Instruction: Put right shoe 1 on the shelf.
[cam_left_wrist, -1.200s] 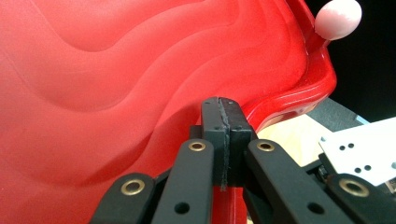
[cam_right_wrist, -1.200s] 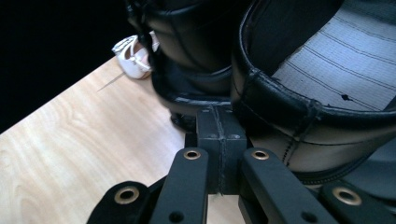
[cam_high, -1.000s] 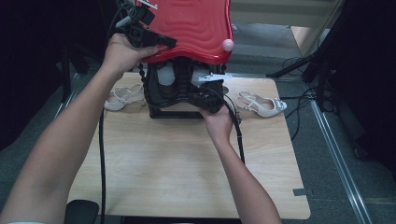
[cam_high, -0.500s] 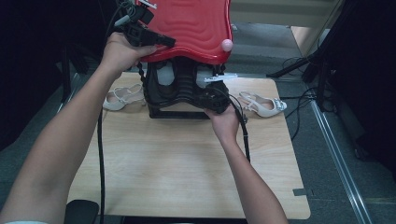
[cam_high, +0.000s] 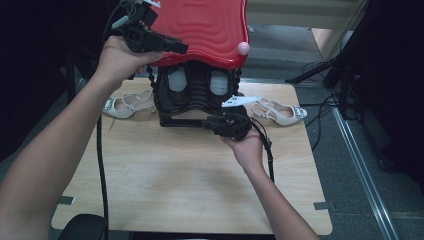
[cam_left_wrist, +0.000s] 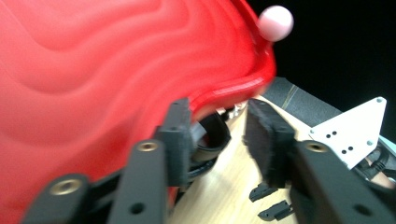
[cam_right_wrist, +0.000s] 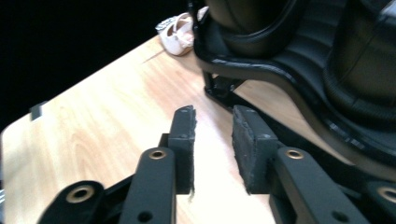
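With your left gripper (cam_high: 170, 46) up at the red lid (cam_high: 210, 27) and right gripper (cam_high: 212, 122) beside the black base (cam_high: 192, 100), both fingers apart, next grip each.

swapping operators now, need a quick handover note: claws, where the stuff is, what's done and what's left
Left claw: jaws apart at the front edge of the raised red lid, nothing clamped.
Right claw: open, low at the black base, holding nothing.
Sandals: one left of the base, one right, both on the table.
Done: lid stands up.
Left: probably loading the sandals.
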